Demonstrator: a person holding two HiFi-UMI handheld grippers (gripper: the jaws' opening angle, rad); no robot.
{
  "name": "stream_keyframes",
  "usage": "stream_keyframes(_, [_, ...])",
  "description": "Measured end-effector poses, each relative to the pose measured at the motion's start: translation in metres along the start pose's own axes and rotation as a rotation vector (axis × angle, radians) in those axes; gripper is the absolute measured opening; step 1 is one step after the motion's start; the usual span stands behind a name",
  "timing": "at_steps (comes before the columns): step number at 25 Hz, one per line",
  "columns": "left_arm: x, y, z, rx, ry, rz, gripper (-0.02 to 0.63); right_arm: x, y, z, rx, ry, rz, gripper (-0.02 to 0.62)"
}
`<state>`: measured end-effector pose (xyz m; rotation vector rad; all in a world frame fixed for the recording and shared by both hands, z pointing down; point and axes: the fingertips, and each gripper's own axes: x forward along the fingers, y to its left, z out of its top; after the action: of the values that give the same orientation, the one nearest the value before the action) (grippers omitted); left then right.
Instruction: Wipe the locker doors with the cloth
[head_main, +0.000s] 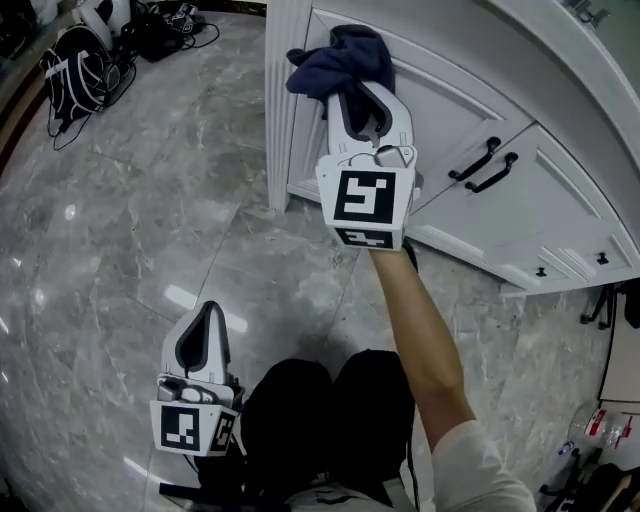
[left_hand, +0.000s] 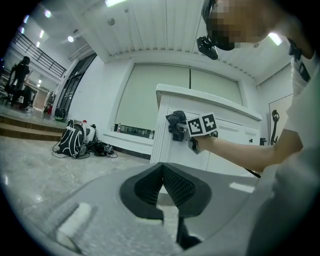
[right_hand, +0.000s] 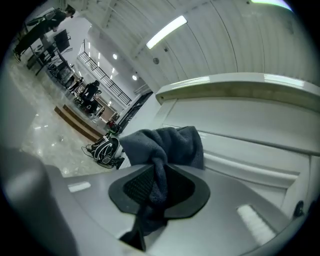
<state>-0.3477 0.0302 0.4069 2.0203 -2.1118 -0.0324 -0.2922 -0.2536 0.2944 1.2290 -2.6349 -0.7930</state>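
Note:
A dark blue cloth (head_main: 342, 60) is bunched against the upper left part of a white locker door (head_main: 440, 110). My right gripper (head_main: 352, 92) is shut on the cloth and holds it to the door panel. In the right gripper view the cloth (right_hand: 167, 147) fills the gap between the jaws and spreads over the white door (right_hand: 250, 145). My left gripper (head_main: 205, 335) hangs low over the floor by the person's knees, its jaws shut with nothing between them. In the left gripper view the left gripper (left_hand: 162, 175) points toward the locker (left_hand: 220, 135), where the cloth (left_hand: 176, 125) shows.
Two black door handles (head_main: 485, 165) sit to the right on the doors. Grey marble floor (head_main: 130, 220) spreads to the left. Backpacks and cables (head_main: 85, 60) lie at the far left. The person's bare forearm (head_main: 420, 330) reaches to the right gripper.

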Motion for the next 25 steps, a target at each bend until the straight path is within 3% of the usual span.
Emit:
stream_keyframes(14, [0.002,-0.023,0.006,0.016,-0.009,-0.046,0.002,-0.068,-0.095,-0.048,0.028,0.093,-0.197,0.072])
stream_keyframes(25, [0.007,-0.028,0.006,0.022,0.0,-0.053,0.002,-0.087,-0.112,-0.071,0.074,0.121,-0.263,0.072])
